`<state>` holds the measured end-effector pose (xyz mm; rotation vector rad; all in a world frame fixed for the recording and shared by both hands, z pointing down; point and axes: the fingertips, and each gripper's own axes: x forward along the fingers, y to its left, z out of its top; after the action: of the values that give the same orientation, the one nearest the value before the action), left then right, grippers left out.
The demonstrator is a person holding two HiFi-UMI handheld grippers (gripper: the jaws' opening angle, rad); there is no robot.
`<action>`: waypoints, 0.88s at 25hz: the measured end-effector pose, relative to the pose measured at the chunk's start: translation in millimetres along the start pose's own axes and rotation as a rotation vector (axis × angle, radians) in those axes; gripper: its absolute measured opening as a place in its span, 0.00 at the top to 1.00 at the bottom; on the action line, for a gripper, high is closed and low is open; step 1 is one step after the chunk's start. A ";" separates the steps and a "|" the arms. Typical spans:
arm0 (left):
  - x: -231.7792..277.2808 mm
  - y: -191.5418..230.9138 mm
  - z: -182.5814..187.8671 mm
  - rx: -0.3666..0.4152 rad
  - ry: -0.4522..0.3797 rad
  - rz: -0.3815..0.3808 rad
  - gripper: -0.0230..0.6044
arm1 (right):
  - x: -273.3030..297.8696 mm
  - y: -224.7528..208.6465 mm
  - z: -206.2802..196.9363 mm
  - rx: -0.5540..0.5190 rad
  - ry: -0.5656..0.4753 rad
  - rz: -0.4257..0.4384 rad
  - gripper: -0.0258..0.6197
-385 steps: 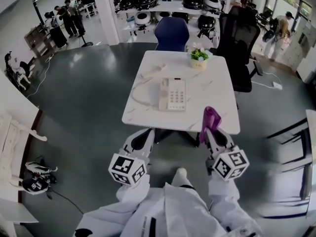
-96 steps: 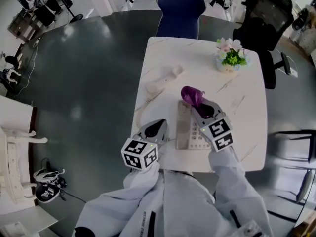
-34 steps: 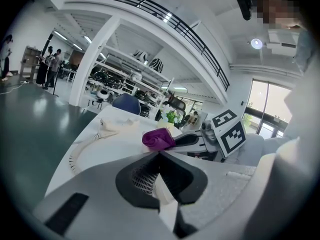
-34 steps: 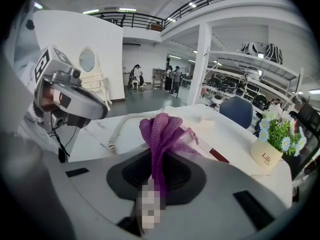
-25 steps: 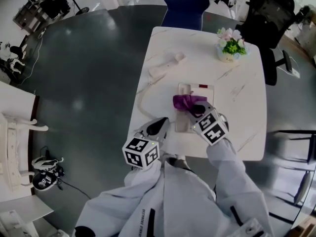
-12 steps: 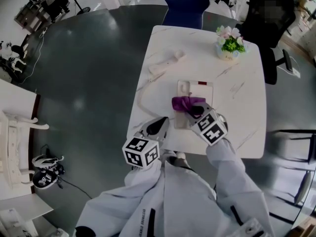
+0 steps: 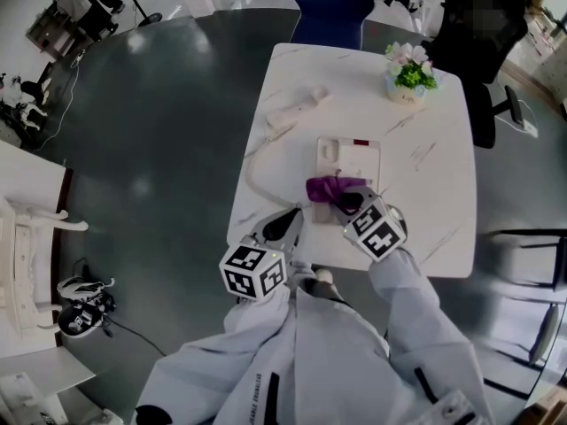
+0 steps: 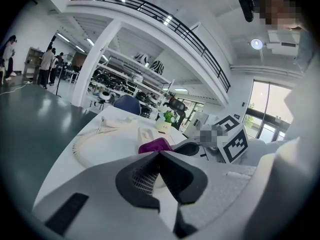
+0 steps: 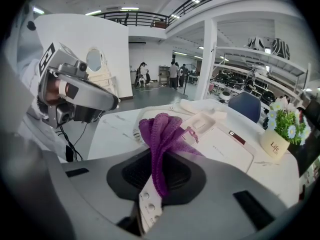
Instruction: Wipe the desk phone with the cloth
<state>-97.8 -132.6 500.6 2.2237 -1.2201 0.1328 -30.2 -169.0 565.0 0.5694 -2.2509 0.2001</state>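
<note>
The cream desk phone lies in the middle of the white table, its handset off the hook at the far left, joined by a coiled cord. My right gripper is shut on a purple cloth that rests on the phone's near half. In the right gripper view the cloth stands up from the shut gripper over the phone. My left gripper hovers at the table's near left edge, shut and holding nothing, with the cloth ahead of it.
A small flower pot stands at the table's far right corner. A blue chair sits behind the table and a black office chair at its far right. Dark floor surrounds the table.
My right gripper has dragged the cloth a little toward the phone's near end. The left gripper has stayed where it was.
</note>
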 end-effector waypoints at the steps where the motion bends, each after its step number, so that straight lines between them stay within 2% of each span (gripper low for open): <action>1: -1.0 -1.1 -0.8 0.000 0.000 0.000 0.97 | -0.4 2.1 -1.1 0.000 0.003 0.003 0.90; 22: -18.4 -12.3 -11.6 -0.006 -0.013 0.003 0.97 | -5.0 33.0 -19.1 0.001 0.039 0.041 0.90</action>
<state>-96.3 -107.8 498.0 2.2209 -1.2288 0.1160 -29.8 -132.0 575.5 0.5162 -2.2261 0.2304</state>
